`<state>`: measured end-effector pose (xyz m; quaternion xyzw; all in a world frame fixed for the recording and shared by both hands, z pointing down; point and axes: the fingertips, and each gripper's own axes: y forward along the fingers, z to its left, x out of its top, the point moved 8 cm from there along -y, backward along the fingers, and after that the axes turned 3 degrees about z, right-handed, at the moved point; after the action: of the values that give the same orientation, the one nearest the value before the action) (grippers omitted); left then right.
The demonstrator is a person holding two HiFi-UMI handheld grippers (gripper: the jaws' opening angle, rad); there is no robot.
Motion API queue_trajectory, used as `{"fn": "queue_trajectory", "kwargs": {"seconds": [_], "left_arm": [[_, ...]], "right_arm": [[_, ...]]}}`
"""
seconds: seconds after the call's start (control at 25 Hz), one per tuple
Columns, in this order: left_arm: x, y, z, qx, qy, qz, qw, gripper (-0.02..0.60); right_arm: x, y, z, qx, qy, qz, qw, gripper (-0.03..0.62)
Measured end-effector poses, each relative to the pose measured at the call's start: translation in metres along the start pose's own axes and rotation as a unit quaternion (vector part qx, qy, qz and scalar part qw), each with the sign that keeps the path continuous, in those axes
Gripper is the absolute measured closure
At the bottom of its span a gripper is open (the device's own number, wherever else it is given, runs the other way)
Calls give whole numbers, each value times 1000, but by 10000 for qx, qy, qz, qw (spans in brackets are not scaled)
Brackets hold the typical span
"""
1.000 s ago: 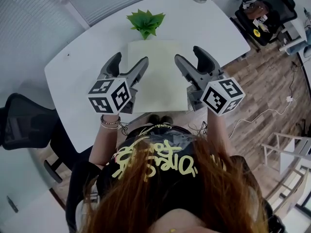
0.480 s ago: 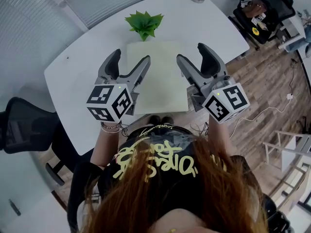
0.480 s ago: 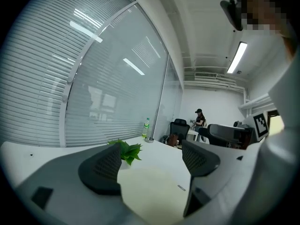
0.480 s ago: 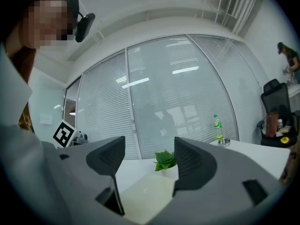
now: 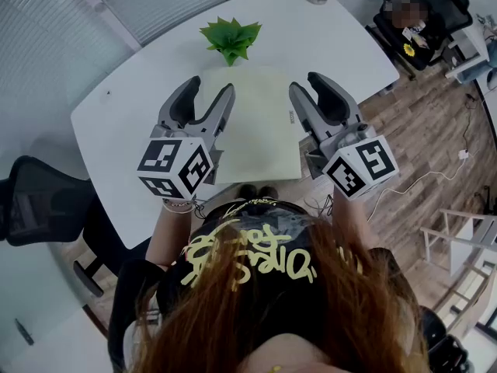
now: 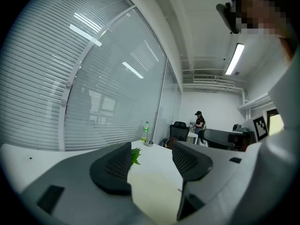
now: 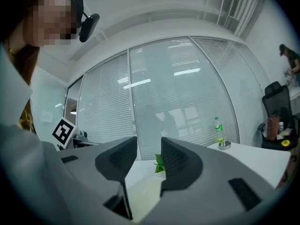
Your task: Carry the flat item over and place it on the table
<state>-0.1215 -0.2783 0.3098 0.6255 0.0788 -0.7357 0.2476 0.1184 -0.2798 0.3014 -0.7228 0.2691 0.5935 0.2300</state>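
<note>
Board [image 5: 256, 127] lay flat on the bench [image 5: 128, 111]; placing looked finished.
My left hand-held gripper [image 5: 210, 90] and right hand-held gripper [image 5: 305, 84], jaws just closing, held nothing; withdrawing remained.

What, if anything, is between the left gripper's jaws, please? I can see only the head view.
Observer: Nothing. The left gripper has just been closing its jaws on air; through the gap shows the pale flat board, lying on the table.
Operator: And the right gripper?
Observer: The same: its jaws have just been closing, narrowly apart, nothing between them.
Operator: Is anyone else around?
Observer: Yes, a person in a cap stands at the room's far end.
</note>
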Motion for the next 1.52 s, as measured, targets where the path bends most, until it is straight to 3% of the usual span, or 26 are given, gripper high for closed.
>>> {"fn": "queue_trajectory", "kwargs": {"seconds": [0.32, 0.64, 1.24, 1.52], "left_arm": [[3, -3, 4, 62, -59, -179, 9998, 466], [2, 0, 8, 147, -17, -157, 9998, 580], [2, -1, 11, 47, 48, -222, 9997, 586], [1, 0, 16, 55, 5, -188, 9998, 586]], "right_arm": [[0, 0, -3, -139, 33, -93, 9999, 548], [-2, 5, -3, 19, 121, -70, 9999, 576], [-5, 11, 5, -20, -318, 136, 9994, 591], [-10, 16, 5, -19, -254, 153, 9996, 591]]}}
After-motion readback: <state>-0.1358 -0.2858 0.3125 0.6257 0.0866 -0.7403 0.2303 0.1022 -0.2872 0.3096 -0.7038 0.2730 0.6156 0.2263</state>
